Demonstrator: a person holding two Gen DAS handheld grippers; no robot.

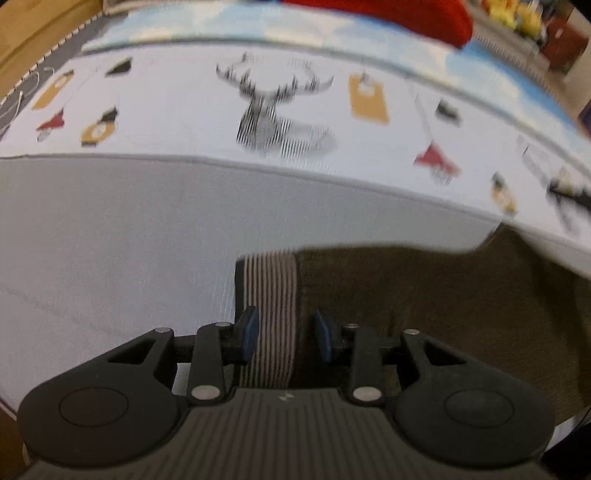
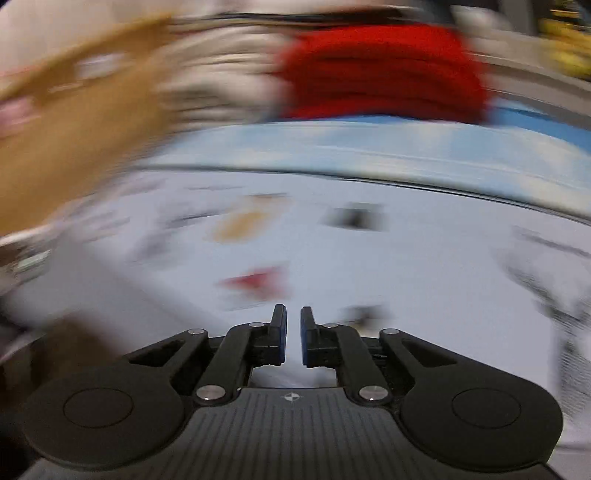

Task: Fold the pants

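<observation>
Pants (image 1: 424, 314): dark olive-brown, lying flat on the sheet (image 1: 110, 240) of a bed, at its near edge. One striped ribbed band (image 1: 273, 317), likely a cuff or waistband, forms the garment's left end.

Left gripper (image 1: 284, 336): jaws parted by a moderate gap, straddling the striped band. The pads (image 1: 251, 328) stand either side of the band and are not pressed on it, so nothing is held. Placement suggests a grip on that end is being lined up, the band being the firmest edge to lift for a fold.

Right gripper (image 2: 293, 332): jaws nearly together with a narrow slit between them, nothing in the slit. It hovers over bare sheet; heavy blur in its view suggests fast motion. No pants show in this view.

Sheet: white, printed with a stag head (image 1: 273, 107), tags and small figures; a pale blue band (image 1: 258, 29) runs along the far edge.

Red cloth (image 2: 384, 70): heaped at the far edge of the bed, well apart from the pants.

Brown panel (image 2: 74, 129): at the far left corner, too blurred to identify.

Fold status, judged: not yet begun or between folds, since neither gripper holds fabric.
</observation>
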